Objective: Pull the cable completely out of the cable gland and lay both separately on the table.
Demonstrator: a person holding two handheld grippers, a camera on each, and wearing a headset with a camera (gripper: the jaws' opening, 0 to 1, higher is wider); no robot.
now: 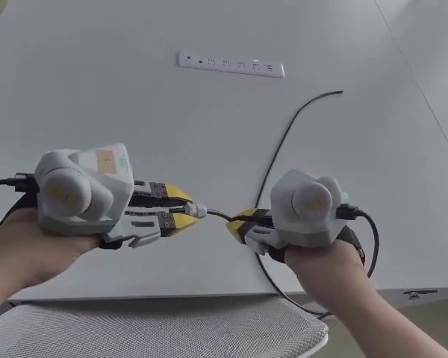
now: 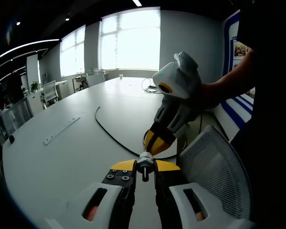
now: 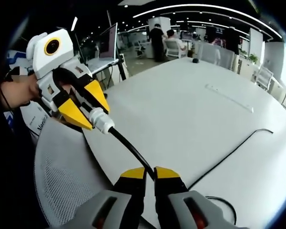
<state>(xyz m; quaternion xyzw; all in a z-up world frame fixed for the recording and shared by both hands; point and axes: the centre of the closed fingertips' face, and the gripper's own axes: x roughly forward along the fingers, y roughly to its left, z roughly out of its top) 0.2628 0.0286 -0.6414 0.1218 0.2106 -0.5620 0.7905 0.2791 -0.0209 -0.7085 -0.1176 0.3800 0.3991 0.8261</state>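
Observation:
A small white cable gland (image 1: 196, 211) is held above the table's near edge by my left gripper (image 1: 188, 211), which is shut on it. The gland (image 2: 145, 163) sits between the yellow jaw tips in the left gripper view. A black cable (image 1: 278, 153) runs out of the gland to my right gripper (image 1: 233, 223), which is shut on it a short way from the gland. From there the cable trails across the white table (image 1: 134, 112) to its far end (image 1: 338, 92). In the right gripper view the cable (image 3: 128, 147) leads from my jaws up to the gland (image 3: 101, 122).
A white power strip (image 1: 231, 65) lies flat on the table farther back. A mesh-backed chair (image 1: 157, 328) stands right under the grippers at the near edge. More chairs and several people are in the office behind the table.

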